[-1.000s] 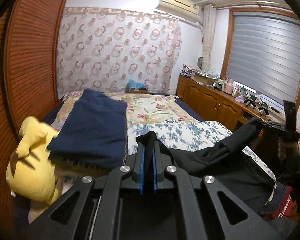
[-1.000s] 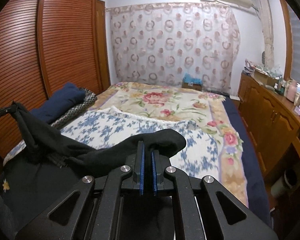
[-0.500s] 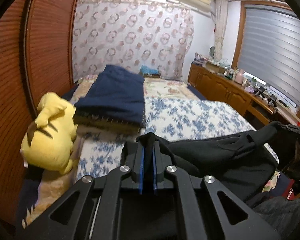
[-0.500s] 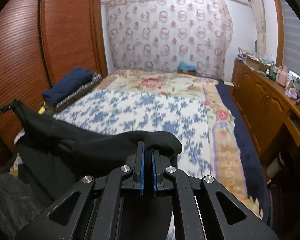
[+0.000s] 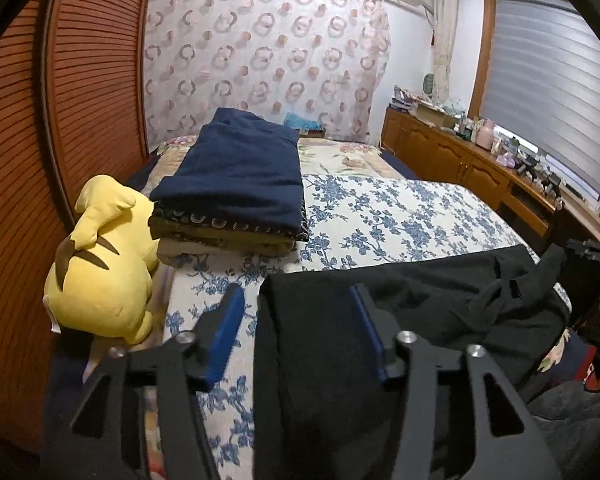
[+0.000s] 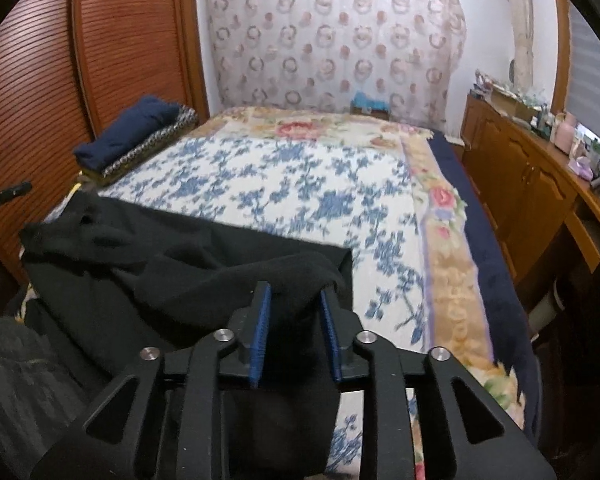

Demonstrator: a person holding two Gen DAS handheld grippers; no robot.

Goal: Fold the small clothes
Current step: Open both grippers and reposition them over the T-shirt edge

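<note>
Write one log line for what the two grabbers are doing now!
left gripper: just opened, open | right gripper: just opened, open | black garment: between both jaws, laid on bed

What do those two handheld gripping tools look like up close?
Both look alike. The left gripper and the right gripper are matte black, each with two angular linkage arms that have triangular cut-outs and are joined by round silver bolts. The jaws are lined on their inner faces with flat bright blue pads. No cables, labels or sleeves show in either wrist view.

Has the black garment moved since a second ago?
Yes. The black garment has dropped from hanging taut onto the blue floral bedspread; both grippers' jaws have just been opening around it.
</note>
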